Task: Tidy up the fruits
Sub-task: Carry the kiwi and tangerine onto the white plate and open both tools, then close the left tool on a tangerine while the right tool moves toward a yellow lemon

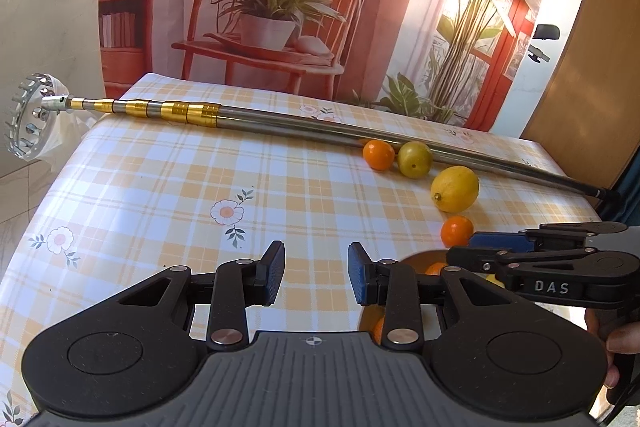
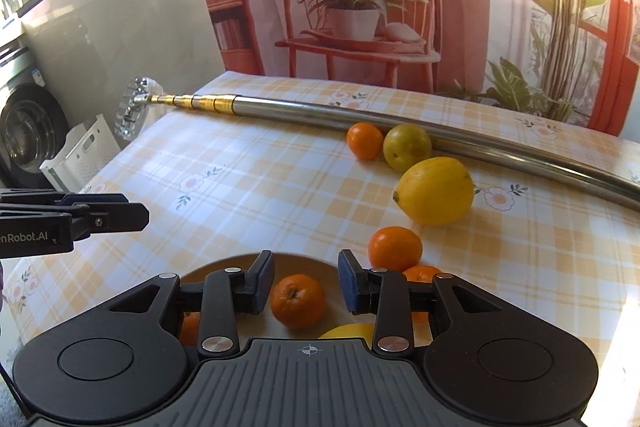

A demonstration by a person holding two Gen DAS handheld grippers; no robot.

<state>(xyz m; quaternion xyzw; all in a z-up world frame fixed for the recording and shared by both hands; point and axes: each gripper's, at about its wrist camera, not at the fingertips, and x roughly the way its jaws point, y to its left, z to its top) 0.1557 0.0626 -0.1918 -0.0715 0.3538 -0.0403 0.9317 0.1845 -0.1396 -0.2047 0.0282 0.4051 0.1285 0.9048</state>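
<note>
Table (image 2: 248, 187) w/ yellow-and-white checked, flower-printed cloth carries all items; printed backdrop of a red chair and potted plants hangs behind its far edge. Telescopic pole (image 2: 400, 119), steel w/ gold collars, lies across the far side, its toothed metal head (image 2: 130, 113) overhanging the left edge. Bowl (image 2: 216, 267) sits at the near edge under the right tool (image 2: 306, 281), rim only partly visible. Right tool: fingers spread wide, gripping nothing, hovering over the bowl w/ one mandarin (image 2: 298, 301) showing in the gap; more orange fruit and a yellow piece in the bowl are mostly hidden by the tool body. Left tool (image 1: 316, 273): also spread, empty, held over bare cloth just left of the bowl. Fruit still on the cloth: lemon (image 2: 434, 191) right of centre; green-yellow citrus (image 2: 407, 147) touching the pole; small orange (image 2: 364, 141) just beside it on the left, contact w/ pole cannot be told; another orange (image 2: 395, 249) close to the bowl's far rim, below the lemon. A fifth orange piece (image 2: 422, 273) sits behind the right finger; in or out of bowl not clear. Off-table at left: white perforated crate (image 2: 80, 155) and a washing-machine door (image 2: 28, 135).
</note>
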